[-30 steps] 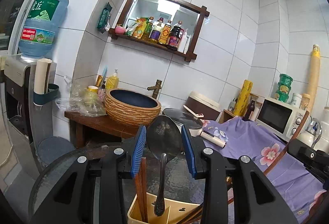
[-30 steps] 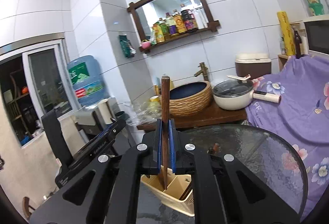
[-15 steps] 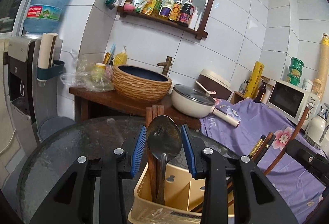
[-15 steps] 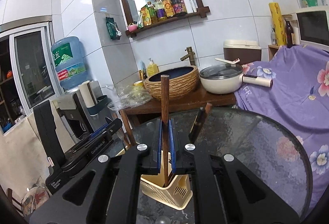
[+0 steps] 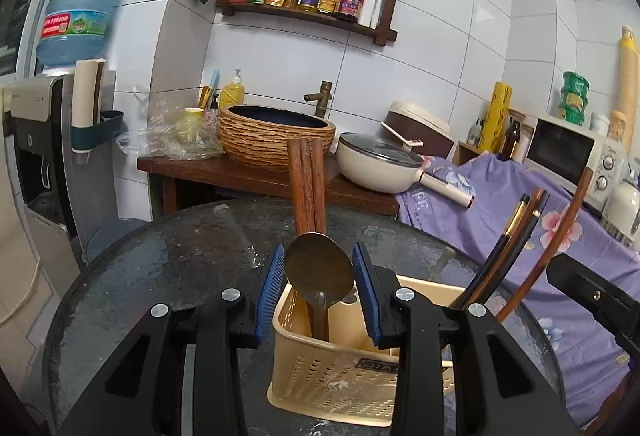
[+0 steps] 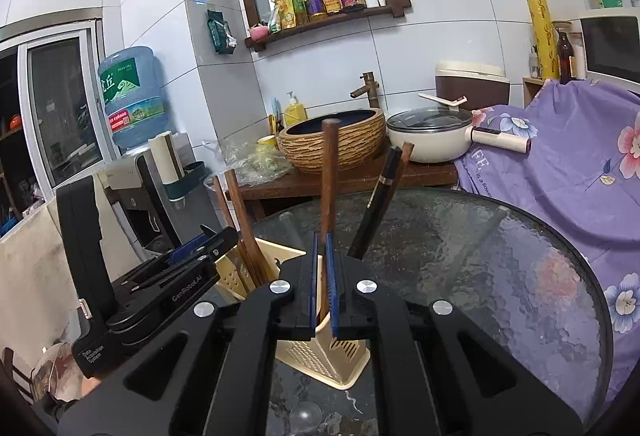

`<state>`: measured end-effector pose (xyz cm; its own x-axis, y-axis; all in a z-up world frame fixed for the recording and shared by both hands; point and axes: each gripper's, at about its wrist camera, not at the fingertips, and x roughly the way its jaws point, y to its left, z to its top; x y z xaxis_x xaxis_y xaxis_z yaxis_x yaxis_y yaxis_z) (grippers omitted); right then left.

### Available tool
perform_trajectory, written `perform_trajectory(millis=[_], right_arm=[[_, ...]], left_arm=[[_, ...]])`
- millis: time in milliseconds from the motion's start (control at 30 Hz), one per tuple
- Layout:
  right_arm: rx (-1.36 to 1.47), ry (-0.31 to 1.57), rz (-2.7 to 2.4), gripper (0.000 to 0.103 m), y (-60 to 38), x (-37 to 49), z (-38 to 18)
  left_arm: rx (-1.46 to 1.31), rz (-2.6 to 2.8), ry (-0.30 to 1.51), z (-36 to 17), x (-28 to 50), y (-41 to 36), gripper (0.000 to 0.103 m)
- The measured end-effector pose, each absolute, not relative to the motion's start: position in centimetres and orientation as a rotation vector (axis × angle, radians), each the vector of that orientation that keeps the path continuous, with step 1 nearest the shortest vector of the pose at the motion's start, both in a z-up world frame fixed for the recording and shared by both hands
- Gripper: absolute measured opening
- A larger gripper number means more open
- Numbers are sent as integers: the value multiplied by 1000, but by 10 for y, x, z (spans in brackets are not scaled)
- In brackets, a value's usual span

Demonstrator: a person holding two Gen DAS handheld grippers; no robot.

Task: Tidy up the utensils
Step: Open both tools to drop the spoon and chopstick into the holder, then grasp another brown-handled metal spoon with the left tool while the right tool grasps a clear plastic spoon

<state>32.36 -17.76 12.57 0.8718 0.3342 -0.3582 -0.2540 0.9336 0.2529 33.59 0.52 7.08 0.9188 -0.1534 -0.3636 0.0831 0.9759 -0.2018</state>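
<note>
Between left tongs [image 5: 319, 288]: oval metal spoon [image 5: 319, 268], pinched.
Right tongs [image 6: 322, 276]: pressed on round wooden chopstick [image 6: 329, 172].
Below tongs: perforated beige plastic caddy [image 5: 320, 376].

A round dark glass surface [image 5: 180, 256] with a bumpy, wet-looking top and a black rim carries a yellow plastic basket [image 5: 332, 376] with little holes in its side. The basket stands right on the glass, near the front edge.

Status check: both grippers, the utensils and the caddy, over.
Left gripper shut on spoon; right gripper shut on wooden chopstick. Both over beige caddy. Nothing blocking.
</note>
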Motion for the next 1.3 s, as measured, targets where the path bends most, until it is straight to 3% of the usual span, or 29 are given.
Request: perform_trajectory(millis=[233,333,367,400,567,767,1200,1300], right_arm=[[183,412,334,7,-180,316,120],[172,413,340,26,-179,307,116],[171,414,339,45,-180,304,114],[170,412,338,50,-180,299,110],[156,479,314,51,-182,287,90],[169,629,272,57,-185,282,50],[163,814,203,58,-184,263,-14],[167,829,197,58,-185,258,-21]], left_arm=[[-168,-134,403,72,333,5,36],[-162,-138,394,72,325,6,51],[-162,-139,391,72,321,7,56],[-160,-138,390,71,318,7,58],[-108,-106,452,59,300,11,73],[-46,-135,569,27,269,13,79],[101,-210,733,-44,209,-17,80],[123,-205,753,-56,207,-24,76]])
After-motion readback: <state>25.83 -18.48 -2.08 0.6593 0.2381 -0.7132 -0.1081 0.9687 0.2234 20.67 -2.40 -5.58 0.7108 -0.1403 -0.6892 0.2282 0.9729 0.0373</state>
